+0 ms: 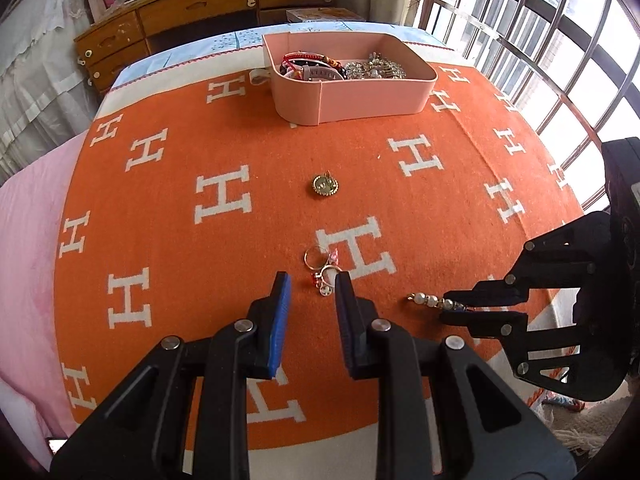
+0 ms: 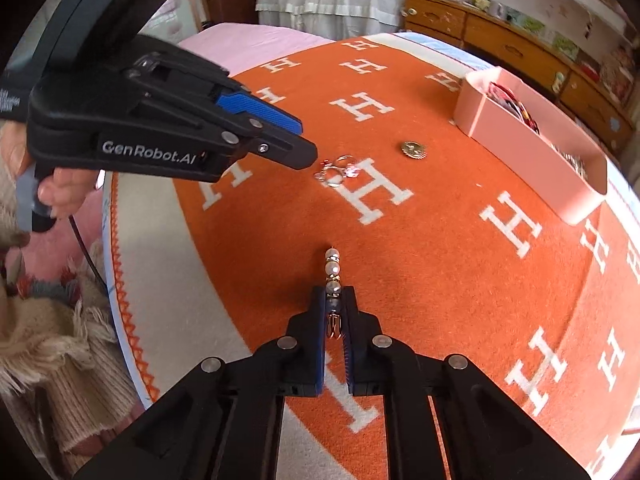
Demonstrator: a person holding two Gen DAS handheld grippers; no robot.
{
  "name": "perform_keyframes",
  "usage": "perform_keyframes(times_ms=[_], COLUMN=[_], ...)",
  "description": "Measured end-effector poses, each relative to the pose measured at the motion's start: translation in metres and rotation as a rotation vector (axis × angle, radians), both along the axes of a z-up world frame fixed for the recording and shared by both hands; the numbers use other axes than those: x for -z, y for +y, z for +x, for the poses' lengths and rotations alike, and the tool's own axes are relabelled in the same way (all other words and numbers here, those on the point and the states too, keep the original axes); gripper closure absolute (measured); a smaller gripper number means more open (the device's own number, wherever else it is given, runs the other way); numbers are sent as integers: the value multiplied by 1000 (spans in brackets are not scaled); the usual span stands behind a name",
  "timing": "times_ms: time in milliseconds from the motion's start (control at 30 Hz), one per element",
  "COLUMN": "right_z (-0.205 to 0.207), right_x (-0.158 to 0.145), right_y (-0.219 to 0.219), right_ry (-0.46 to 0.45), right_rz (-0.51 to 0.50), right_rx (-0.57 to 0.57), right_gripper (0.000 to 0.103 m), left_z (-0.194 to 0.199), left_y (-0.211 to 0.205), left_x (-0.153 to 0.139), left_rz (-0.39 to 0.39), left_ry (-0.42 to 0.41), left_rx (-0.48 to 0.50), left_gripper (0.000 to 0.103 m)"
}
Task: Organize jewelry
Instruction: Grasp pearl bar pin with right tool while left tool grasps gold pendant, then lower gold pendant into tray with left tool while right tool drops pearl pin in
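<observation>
A pearl and gold clip lies on the orange blanket, and my right gripper is shut on its near end. The pearls stick out past the fingertips. In the left wrist view this gripper comes in from the right with the pearl clip. My left gripper is open with nothing between its pads. Just ahead of it is a small cluster of rings. A round gold brooch lies further out. The pink box at the far side holds several bracelets and sparkly pieces.
A wooden dresser stands beyond the bed and a barred window is on the right. A pink sheet lies at the blanket's left. In the right wrist view a hand holds the left gripper above a fringed beige rug.
</observation>
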State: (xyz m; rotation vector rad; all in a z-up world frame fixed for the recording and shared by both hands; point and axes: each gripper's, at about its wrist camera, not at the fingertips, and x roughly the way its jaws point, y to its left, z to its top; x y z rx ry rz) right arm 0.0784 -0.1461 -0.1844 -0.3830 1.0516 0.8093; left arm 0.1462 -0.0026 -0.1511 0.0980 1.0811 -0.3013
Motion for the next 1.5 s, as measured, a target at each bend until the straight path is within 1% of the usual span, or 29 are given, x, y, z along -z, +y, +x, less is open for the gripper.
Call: perform_keyframes(times_ms=[167, 300, 333, 400, 500, 600, 667, 767, 900, 1000, 1133, 1467, 1500], right_z=[29, 62, 75, 90, 111, 133, 141, 145, 150, 147, 144, 139, 138], right_x=[-6, -25, -30, -37, -47, -50, -50, -49, -51, -52, -54, -56, -56], right_y=[-15, -33, -40, -51, -70, -84, -89, -92, -88, -85, -85, -93, -93], right_ry=[41, 66, 83, 114, 158, 203, 219, 233, 235, 231, 222, 221, 222], right_rz=[70, 150, 178, 232, 316, 384, 399, 402, 396, 399, 402, 406, 406], right_rx=[133, 296, 354, 433, 551, 632, 662, 682, 681, 676, 670, 681, 681], right_gripper=[96, 96, 96, 96, 96, 96, 96, 96, 96, 96, 96, 96, 96], left_z=[25, 45, 51, 61, 77, 90, 96, 101, 107, 109, 110, 110, 110], left_y=[-4, -13, -17, -23, -31, -35, -39, -45, -53, -57, -61, -67, -67], left_x=[-3, -4, -3, 0, 9, 17, 19, 21, 22, 25, 27, 27, 27], left_rz=[-43, -57, -55, -40, -27, -36, -25, 14, 60, 68, 98, 127, 130], left_ry=[4, 6, 8, 12, 49, 96, 112, 127, 149, 175, 171, 170, 167], left_rx=[-11, 0, 8, 18, 19, 10, 7, 3, -4, -3, -1, 1, 3], left_gripper=[83, 83, 83, 83, 83, 83, 83, 83, 83, 83, 83, 83, 86])
